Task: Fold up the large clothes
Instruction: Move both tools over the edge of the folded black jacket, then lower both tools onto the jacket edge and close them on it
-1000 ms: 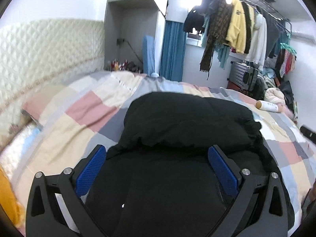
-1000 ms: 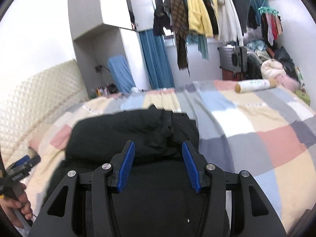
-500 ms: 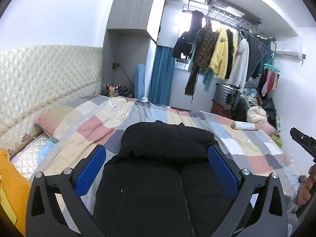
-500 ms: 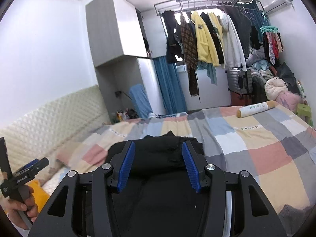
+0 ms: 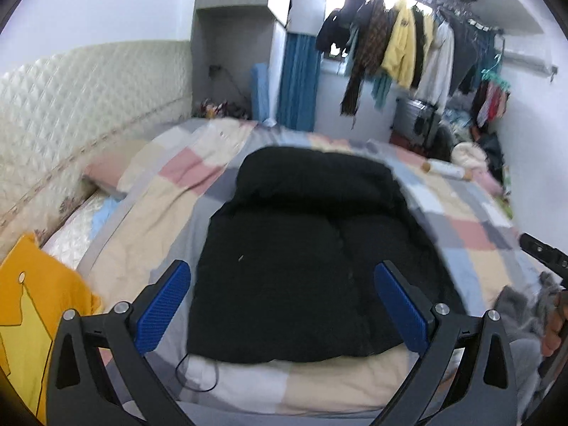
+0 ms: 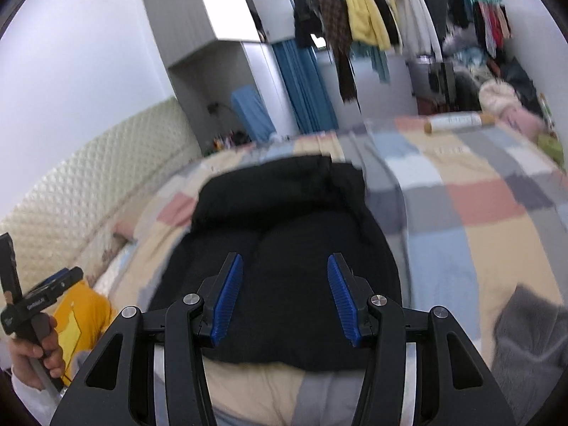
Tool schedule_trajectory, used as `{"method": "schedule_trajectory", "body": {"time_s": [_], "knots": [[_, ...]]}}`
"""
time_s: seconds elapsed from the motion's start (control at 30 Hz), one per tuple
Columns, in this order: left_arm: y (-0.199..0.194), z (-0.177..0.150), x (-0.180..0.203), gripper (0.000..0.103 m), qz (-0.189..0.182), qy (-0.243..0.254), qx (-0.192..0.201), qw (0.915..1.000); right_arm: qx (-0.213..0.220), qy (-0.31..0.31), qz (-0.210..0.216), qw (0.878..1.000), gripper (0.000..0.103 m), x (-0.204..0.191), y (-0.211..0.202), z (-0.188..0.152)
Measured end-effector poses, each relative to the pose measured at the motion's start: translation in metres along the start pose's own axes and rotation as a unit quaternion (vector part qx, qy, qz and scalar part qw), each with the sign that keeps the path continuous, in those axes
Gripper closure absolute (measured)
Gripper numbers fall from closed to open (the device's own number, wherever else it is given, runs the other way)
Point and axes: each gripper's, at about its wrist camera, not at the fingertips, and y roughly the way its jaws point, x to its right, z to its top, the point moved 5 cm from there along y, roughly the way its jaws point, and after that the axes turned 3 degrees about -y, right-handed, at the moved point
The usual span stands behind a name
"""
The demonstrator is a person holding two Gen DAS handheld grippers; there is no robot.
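Black jacket (image 5: 312, 248) is lying folded into a compact block in the middle of the patchwork quilt (image 5: 472, 234), top part doubled over into a thick roll at the far end, near hem sitting just short of the bed's front edge. Sides look tucked in — no sleeves sticking out in either view.

Left gripper (image 5: 284, 305) is hovering over the near edge of the jacket, jaws spread wide, nothing between the blue pads (image 5: 163, 305). Right gripper (image 6: 285, 298) is hanging above the same near edge, jaws roughly half open, also gripping nothing. Neither one is touching fabric as far as I can see; both views are a bit motion-blurred.

My read: this garment is looking done, or one tidy-up pass from done. Folded shape is holding on its own without either gripper pinning it.

What's left, judging by the bed — a yellow garment (image 6: 83, 316) is bunched at the left edge beside the headboard side, and something grey and fuzzy (image 6: 525, 333) is piled at the near right corner. Both are looking unfolded, so they're probably next. A paper-wrapped roll (image 6: 458, 120) is sitting at the far side of the quilt, well apart from the jacket, not in the way.
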Motion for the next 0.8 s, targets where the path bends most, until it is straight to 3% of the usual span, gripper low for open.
{"method": "schedule_trajectory", "body": {"time_s": [0.23, 0.43, 0.63, 0.8], "knots": [[0.044, -0.030, -0.017, 0.000, 0.025, -0.007, -0.060, 0.9978, -0.079, 0.025, -0.006, 0.997, 0.055, 0.035, 0.033, -0.046], [0.087, -0.038, -0.028, 0.000, 0.046, 0.004, -0.103, 0.9936, -0.128, 0.025, 0.001, 0.991, 0.055, 0.052, 0.050, -0.054], [0.125, -0.050, -0.044, 0.000, 0.063, 0.001, -0.145, 0.9874, -0.185, 0.058, 0.011, 0.981, 0.055, 0.078, 0.072, -0.058], [0.152, -0.063, -0.062, 0.000, 0.066, -0.011, -0.191, 0.9793, -0.244, 0.104, 0.040, 0.963, 0.055, 0.105, 0.095, -0.068]]}}
